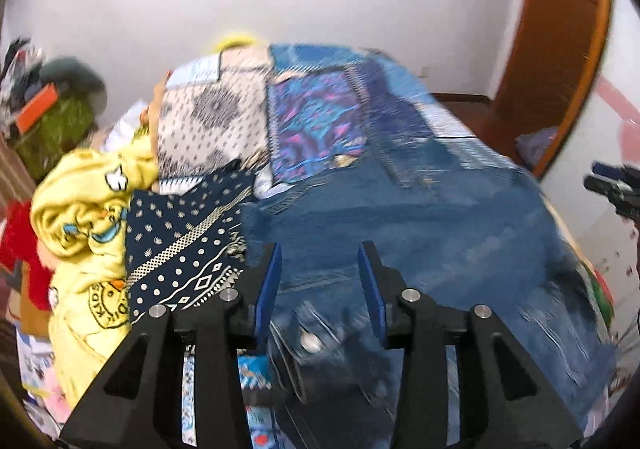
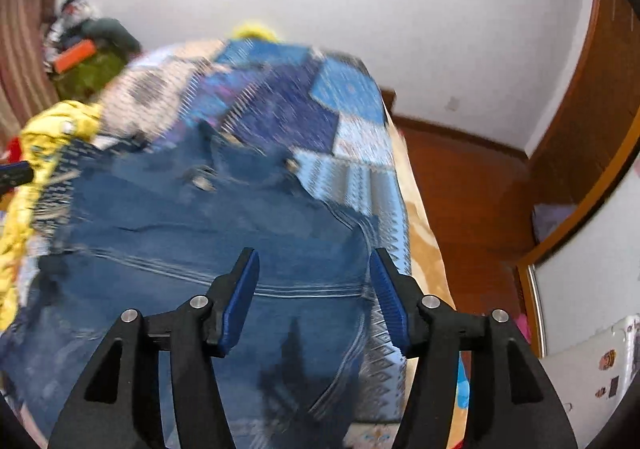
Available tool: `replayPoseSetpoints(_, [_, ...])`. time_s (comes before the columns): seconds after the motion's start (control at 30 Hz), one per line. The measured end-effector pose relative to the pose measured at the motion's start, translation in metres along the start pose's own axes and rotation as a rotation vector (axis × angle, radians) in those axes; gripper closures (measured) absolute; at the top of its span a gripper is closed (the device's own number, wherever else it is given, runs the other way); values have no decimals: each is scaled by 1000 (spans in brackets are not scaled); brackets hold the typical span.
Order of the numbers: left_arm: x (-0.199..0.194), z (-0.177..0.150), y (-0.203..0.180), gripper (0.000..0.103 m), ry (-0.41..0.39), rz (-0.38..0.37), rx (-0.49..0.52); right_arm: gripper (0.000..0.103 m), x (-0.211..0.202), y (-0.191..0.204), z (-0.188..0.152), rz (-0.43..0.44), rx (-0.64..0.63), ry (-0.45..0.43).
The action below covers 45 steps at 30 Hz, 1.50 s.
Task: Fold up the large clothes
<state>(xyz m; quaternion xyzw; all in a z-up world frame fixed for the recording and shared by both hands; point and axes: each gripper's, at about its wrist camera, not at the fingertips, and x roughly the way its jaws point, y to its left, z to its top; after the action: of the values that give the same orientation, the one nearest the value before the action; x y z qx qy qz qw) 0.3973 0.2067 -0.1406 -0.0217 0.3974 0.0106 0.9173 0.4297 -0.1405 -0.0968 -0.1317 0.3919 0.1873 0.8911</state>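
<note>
Jeans (image 1: pixel 420 217) lie spread flat on bed (image 2: pixel 360 153) for folding, left gripper (image 1: pixel 320 281) and right gripper (image 2: pixel 314 289) both spread, gripping nothing, hovering above denim.

Blue denim jeans (image 1: pixel 420 217) over a patchwork bedspread (image 1: pixel 316 117) of blues, purple and cream, beside a navy cloth (image 1: pixel 180 241) with white dots and diamonds, and a yellow cartoon-print garment (image 1: pixel 80 217) far left.

Partial, upside-down round print lettering on yellow garment (image 1: pixel 86 277), not legible.
</note>
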Motion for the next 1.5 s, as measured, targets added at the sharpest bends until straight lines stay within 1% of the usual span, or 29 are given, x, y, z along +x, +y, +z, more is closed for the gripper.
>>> replayPoseSetpoints(0.07, [-23,-7,-13,57,-25,-17,19,44,-26,10,-3,20,-7,-43])
replayPoseSetpoints(0.13, [-46,-18,-25,50,-47,-23,31,44,-42,16,-8,38,-6,-69])
replayPoseSetpoints(0.2, [-62,-30,-34,49,-61,-26,43,40,-61,22,-18,67,2,-89])
replayPoseSetpoints(0.27, [-75,-44,-42,48,-64,-29,52,36,-69,27,-29,79,6,-95])
replayPoseSetpoints(0.33, [-82,-61,-48,42,-67,-28,58,34,-80,31,-44,92,11,-98])
replayPoseSetpoints(0.37, [-83,-69,-49,41,-63,-30,55,34,-82,33,-49,101,13,-95])
replayPoseSetpoints(0.43, [-80,-91,-51,41,-27,-43,43,33,-84,34,-66,126,36,-85])
replayPoseSetpoints(0.5, [-75,-111,-50,41,8,-48,18,32,-77,33,-82,142,71,-55])
replayPoseSetpoints(0.6, [-65,-141,-41,41,79,-72,-53,32,-62,28,-109,155,134,28])
replayPoseSetpoints(0.7, [-58,-167,-27,41,141,-100,-131,32,-45,20,-138,146,203,116])
replayPoseSetpoints(0.77, [-54,-186,-16,41,184,-110,-181,32,-38,11,-160,156,273,164])
replayPoseSetpoints(0.87, [-50,-208,-6,41,241,-100,-238,32,-32,-2,-188,183,363,216])
replayPoseSetpoints(0.93, [-46,-222,1,41,277,-117,-289,32,-31,-6,-202,189,403,242])
replayPoseSetpoints(0.97, [-44,-231,4,41,295,-143,-326,32,-28,-10,-209,193,428,256])
replayPoseSetpoints(1.07, [-44,-244,2,41,304,-216,-373,32,-31,-17,-224,235,499,263])
replayPoseSetpoints(1.13, [-44,-251,-4,41,308,-248,-393,32,-32,-20,-226,261,530,253])
replayPoseSetpoints(1.23, [-43,-252,-7,41,310,-254,-425,32,-29,-18,-222,284,533,250])
replayPoseSetpoints(1.3, [-42,-254,-4,43,317,-281,-470,32,-26,-16,-222,302,527,250])
replayPoseSetpoints(1.33, [-41,-255,-2,46,320,-303,-496,32,-25,-16,-223,306,526,249])
replayPoseSetpoints(1.37, [-41,-256,-2,47,320,-315,-513,33,-24,-13,-221,313,520,245])
replayPoseSetpoints(1.4, [-42,-256,0,47,319,-319,-526,37,-24,-13,-222,320,516,242])
replayPoseSetpoints(1.43, [-42,-256,0,50,317,-323,-530,39,-24,-13,-225,328,516,241])
replayPoseSetpoints(1.5, [-45,-256,-3,53,309,-332,-522,46,-24,-11,-227,340,520,241])
